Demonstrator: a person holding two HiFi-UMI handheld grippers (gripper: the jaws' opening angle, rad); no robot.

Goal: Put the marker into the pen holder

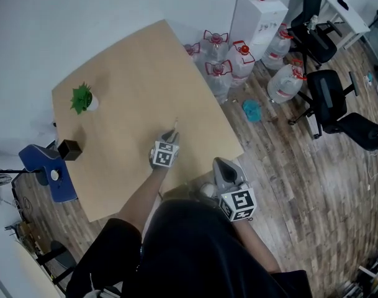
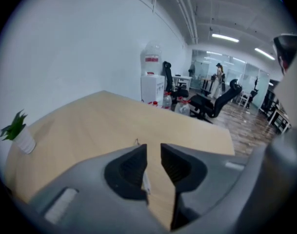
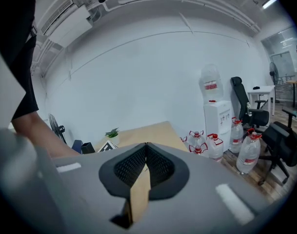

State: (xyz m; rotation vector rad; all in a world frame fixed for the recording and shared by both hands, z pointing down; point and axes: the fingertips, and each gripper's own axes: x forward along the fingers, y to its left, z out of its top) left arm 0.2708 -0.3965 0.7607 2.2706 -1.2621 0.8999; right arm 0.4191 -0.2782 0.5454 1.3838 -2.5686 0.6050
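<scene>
No writing anywhere is sharp enough to read.

Wooden table [image 1: 133, 73], potted plant [image 1: 83, 98], pen holder [image 1: 69, 149], marker [image 1: 175, 124]

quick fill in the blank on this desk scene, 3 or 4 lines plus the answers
1. The small plant sits in a ___ pot.
2. The dark pen holder stands at the edge of the table, beside a ___ chair.
3. Open or shut: the left gripper, fingers apart, is ___.
4. Open or shut: the right gripper, fingertips meeting, is ___.

Missing words: white; blue; open; shut
</scene>
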